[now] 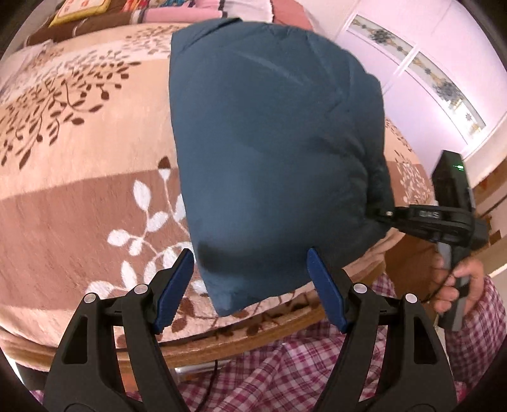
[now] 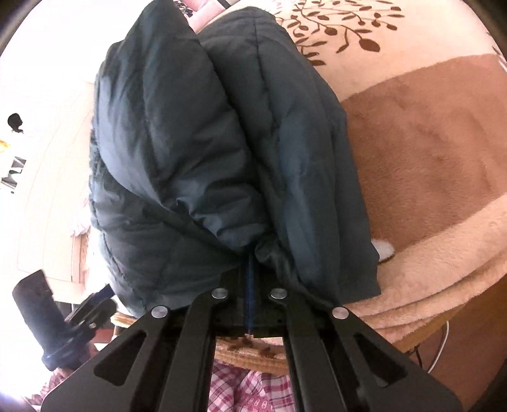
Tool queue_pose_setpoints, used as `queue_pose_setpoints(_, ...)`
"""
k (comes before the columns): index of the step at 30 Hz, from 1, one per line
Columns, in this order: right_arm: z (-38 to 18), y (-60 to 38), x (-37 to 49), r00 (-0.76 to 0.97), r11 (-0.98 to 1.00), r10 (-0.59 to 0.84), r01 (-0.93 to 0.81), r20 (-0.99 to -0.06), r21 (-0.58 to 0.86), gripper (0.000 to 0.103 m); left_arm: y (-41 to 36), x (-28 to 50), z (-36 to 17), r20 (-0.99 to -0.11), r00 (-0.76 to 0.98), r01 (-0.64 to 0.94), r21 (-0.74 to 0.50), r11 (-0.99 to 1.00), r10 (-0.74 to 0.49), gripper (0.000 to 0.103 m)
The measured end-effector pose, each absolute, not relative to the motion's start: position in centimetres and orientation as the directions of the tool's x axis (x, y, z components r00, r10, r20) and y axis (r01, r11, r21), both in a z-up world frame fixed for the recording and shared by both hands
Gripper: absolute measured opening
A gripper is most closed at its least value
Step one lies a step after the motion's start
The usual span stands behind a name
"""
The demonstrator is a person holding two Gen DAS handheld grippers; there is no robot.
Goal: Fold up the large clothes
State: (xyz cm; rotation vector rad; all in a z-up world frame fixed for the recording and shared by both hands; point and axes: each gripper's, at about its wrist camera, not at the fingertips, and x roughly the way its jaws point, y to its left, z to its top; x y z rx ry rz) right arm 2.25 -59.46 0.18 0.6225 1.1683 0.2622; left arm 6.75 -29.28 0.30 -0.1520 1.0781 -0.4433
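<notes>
A dark blue padded jacket [image 1: 269, 152] is folded into a thick bundle and held above the bed. My right gripper [image 2: 249, 266] is shut on the jacket's [image 2: 196, 142] near edge, which bulges over its closed fingers. It shows in the left wrist view [image 1: 388, 215] pinching the bundle's right side. My left gripper [image 1: 252, 275] is open and empty, its blue pads either side of the bundle's lower corner, not gripping it.
The bed carries a peach and brown leaf-pattern blanket [image 1: 82, 177] with a wooden front edge [image 1: 253, 336]. Folded pink and brown bedding [image 1: 177, 12] lies at the far end. A wardrobe [image 1: 421, 69] stands at the right. My checked clothing [image 1: 285, 374] is close below.
</notes>
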Motion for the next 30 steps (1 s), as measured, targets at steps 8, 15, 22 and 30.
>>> queue_pose_setpoints(8,6.8,-60.7,-0.2,0.544,0.841,0.421,0.067,-0.726,0.537,0.004,-29.7,6.8,0.9,-0.799,0.411,0.297,-0.338,0.893,-0.439,0.073)
queue_pose_setpoints(15,11.3,-57.2,5.0,0.567,0.836,0.483,-0.073,-0.667,0.543,0.004,-28.9,6.9,2.1,-0.767,0.439,0.293,-0.371,0.881,-0.469,0.073)
queue_pose_setpoints(22,7.7,-57.1,12.7,0.478,0.855,0.437,0.042,-0.762,0.517,0.000,-27.7,7.5,2.6,-0.749,0.460,0.262,-0.400,0.878,-0.478,0.073)
queue_pose_setpoints(30,2.3,-58.2,14.6,0.412,0.878,0.386,0.112,-0.825,0.466,0.000,-27.0,9.5,1.6,-0.744,0.425,0.191,-0.484,0.854,-0.516,0.076)
